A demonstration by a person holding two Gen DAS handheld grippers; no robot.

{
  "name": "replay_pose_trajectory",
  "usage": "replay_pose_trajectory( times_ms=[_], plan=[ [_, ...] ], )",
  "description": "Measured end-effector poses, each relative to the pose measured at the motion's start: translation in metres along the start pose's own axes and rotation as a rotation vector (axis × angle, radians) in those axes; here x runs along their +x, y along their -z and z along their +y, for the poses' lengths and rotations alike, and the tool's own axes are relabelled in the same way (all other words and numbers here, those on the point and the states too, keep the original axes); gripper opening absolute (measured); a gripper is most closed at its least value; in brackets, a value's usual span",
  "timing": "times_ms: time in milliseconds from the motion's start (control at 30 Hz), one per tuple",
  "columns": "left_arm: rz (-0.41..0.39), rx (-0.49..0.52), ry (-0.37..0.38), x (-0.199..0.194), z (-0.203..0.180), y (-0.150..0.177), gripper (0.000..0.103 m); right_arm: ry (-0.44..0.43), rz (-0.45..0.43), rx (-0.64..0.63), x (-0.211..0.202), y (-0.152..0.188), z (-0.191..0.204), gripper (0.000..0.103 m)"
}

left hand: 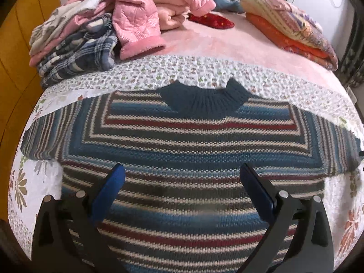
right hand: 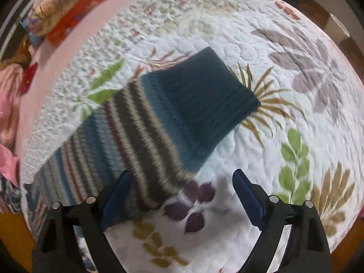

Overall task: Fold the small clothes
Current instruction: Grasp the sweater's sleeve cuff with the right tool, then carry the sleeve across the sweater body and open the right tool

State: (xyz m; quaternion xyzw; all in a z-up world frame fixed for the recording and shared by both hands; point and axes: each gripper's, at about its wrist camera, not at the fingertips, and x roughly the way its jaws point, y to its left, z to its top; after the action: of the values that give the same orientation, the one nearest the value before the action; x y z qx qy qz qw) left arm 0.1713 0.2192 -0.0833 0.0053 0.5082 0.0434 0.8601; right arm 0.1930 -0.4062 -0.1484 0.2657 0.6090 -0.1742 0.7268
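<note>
Lying flat on quilt (left hand: 145,77) | striped sweater (left hand: 186,141) | dark-teal collar, cuff

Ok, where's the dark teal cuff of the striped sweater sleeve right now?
In the right wrist view the dark teal ribbed cuff lies flat on the white floral quilt, ahead of the open right gripper, beside a tan leaf print.

1. You have no readable text, labels, brands, numbers or signs in the left wrist view; nothing printed shows on the clothes or bedding.
2. Same for your right wrist view: nothing legible, and the picture is blurred.
</note>
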Motion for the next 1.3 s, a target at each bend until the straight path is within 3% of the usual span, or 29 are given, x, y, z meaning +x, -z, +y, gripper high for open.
replay_pose_trajectory(
  times_ms=[167, 233, 367, 400, 600, 800, 1300],
  plan=[
    [0.024, 0.003, -0.004, 0.020, -0.004, 0.005, 0.100, -0.030, -0.007, 0.002, 0.018, -0.008, -0.004, 0.079],
    [0.027, 0.008, -0.012, 0.024, -0.005, 0.007, 0.100, -0.027, -0.033, -0.011, 0.019, -0.009, -0.003, 0.064],
    [0.028, -0.003, -0.016, 0.027, -0.002, 0.006, 0.100, -0.088, -0.070, 0.019, 0.018, -0.015, -0.014, 0.018],
    [0.027, -0.005, -0.018, 0.027, 0.000, 0.005, 0.100, -0.106, -0.074, 0.026, 0.016, -0.015, -0.017, 0.015],
    [0.002, -0.036, -0.025, 0.020, 0.014, -0.003, 0.100, -0.107, -0.138, -0.020, -0.017, -0.007, -0.003, 0.012],
    [0.013, -0.054, -0.026, 0.020, 0.024, -0.009, 0.100, -0.096, -0.202, -0.148, -0.050, 0.016, 0.069, 0.012],
    [0.048, -0.089, 0.081, 0.021, 0.036, -0.013, 0.100, -0.316, -0.116, -0.576, -0.057, 0.163, 0.280, 0.012]
  ],
)
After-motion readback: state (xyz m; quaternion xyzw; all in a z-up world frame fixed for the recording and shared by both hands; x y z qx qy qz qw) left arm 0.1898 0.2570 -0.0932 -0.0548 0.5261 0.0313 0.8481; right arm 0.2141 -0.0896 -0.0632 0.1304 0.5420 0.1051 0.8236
